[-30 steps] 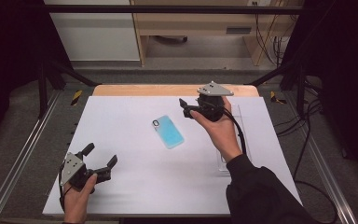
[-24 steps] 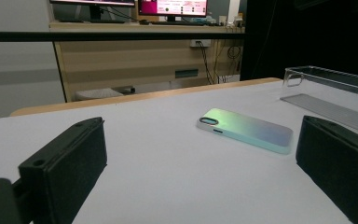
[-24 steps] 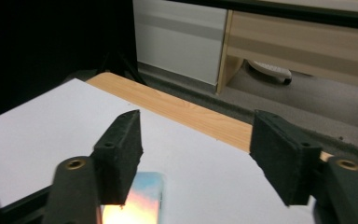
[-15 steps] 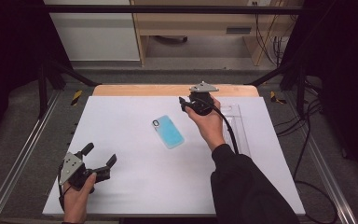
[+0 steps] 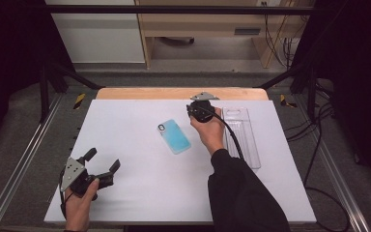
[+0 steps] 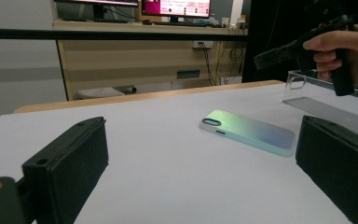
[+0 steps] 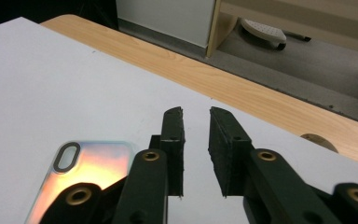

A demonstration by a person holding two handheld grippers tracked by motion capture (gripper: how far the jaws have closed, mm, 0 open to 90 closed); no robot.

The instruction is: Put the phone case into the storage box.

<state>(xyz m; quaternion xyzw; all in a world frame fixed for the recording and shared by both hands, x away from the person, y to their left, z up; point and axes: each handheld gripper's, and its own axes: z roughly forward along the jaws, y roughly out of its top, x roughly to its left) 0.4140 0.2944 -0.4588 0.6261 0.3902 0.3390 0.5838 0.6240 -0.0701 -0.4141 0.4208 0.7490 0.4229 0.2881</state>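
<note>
Left claw [image 5: 101, 161] jaws wide apart, low; right claw [image 5: 191, 112] jaws nearly closed, raised.

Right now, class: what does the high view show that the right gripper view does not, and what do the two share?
High view alone: the left gripper with jaws wide apart at the table's near left, the clear plastic case right of the right hand, and the person's dark sleeve.

Right gripper view alone: the right gripper close up, its jaws a narrow gap apart with nothing between them.

Both: the iridescent phone case lying flat on the white table.
</note>
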